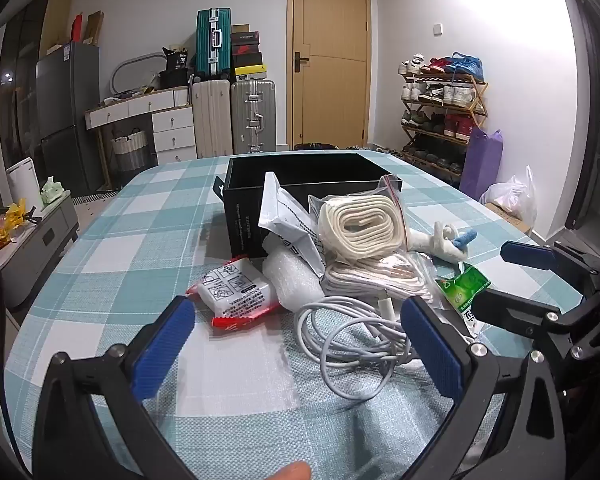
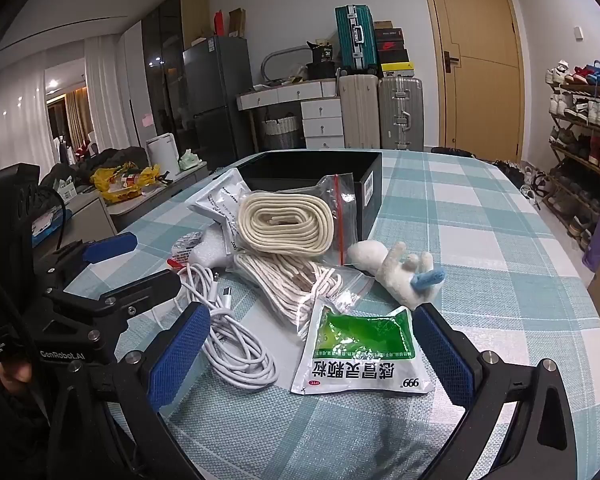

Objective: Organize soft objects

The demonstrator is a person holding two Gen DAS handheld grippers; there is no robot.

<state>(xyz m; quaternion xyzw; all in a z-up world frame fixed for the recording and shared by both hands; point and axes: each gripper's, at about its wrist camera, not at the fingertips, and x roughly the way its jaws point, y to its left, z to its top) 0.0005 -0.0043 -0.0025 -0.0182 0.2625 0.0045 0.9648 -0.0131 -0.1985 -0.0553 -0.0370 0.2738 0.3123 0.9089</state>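
White cable (image 1: 352, 336) lies between left tool's (image 1: 300, 344) open jaws.

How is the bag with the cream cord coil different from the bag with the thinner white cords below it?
The cream cord bag holds one neat, thick, oval coil; the thin cord bag holds loose, tangled strands. The cream cord bag lies on top, propped against the black box; the thin cord bag lies flat on the tablecloth. Both bags are clear plastic.

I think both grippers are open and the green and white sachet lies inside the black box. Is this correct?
Not quite. The green and white sachet lies on the tablecloth, in front of the open right gripper, not inside the black box; the right wrist view shows it. The left gripper is open too.
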